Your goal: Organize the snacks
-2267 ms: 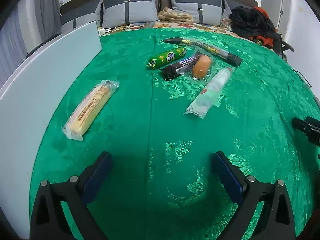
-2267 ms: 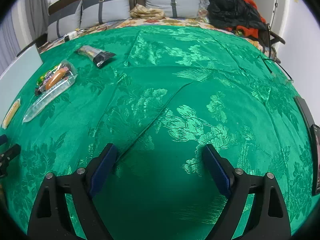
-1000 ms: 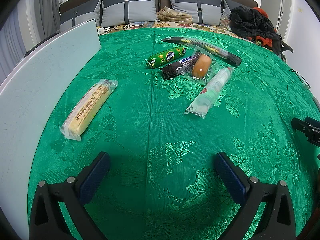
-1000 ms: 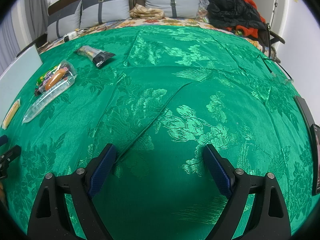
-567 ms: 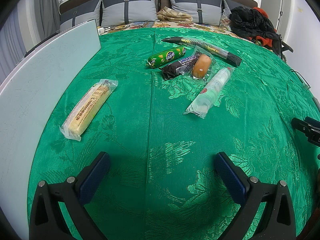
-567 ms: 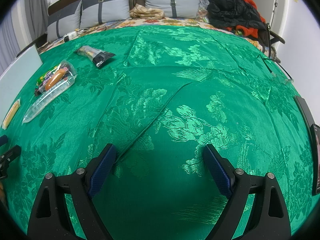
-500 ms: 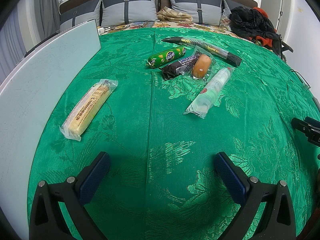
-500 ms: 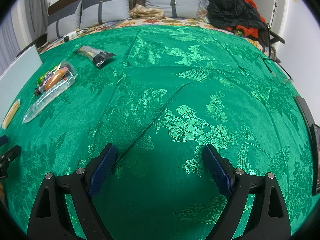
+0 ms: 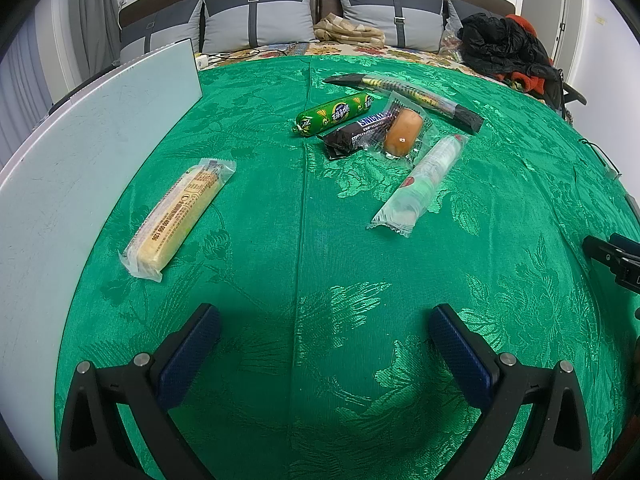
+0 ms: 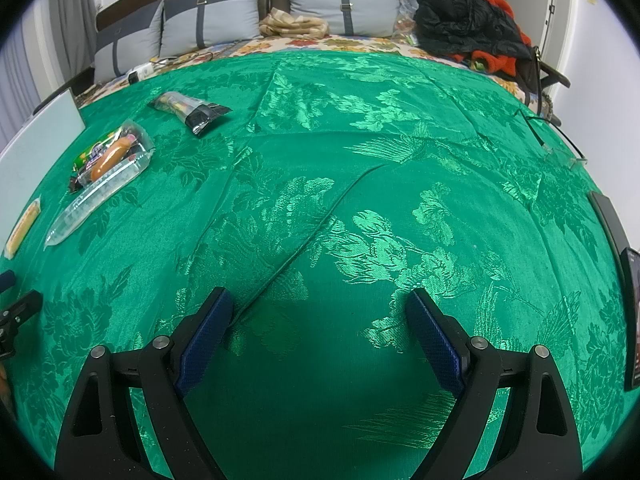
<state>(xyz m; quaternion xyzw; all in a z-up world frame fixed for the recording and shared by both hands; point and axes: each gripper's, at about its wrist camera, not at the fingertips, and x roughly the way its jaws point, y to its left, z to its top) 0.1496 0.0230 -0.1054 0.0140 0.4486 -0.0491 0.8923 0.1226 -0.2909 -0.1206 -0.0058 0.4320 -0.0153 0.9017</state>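
Hovering low over the green cloth point(image 9: 304, 240), left gripper point(image 9: 324, 340) and right gripper point(image 10: 318, 326) with jaws wide and holding nothing, probably readying a first pick. Snacks mostly bunched at the far middle: green sausage point(image 9: 334, 114), chocolate bar point(image 9: 358, 134), clear wrapped roll point(image 9: 422, 182); yellow wafer pack point(image 9: 180, 216) lying apart beside the white board point(image 9: 80, 152).

A green brocade cloth point(image 9: 304, 240) covers the surface. On it a yellow cracker pack point(image 9: 178, 216) lies alone beside a pale board point(image 9: 80, 152). Farther back cluster a green sausage point(image 9: 334, 114), a Snickers bar point(image 9: 356, 134), an orange wrapped sausage point(image 9: 402, 132), a clear pack point(image 9: 420, 182) and a long black-ended packet point(image 9: 408, 94).
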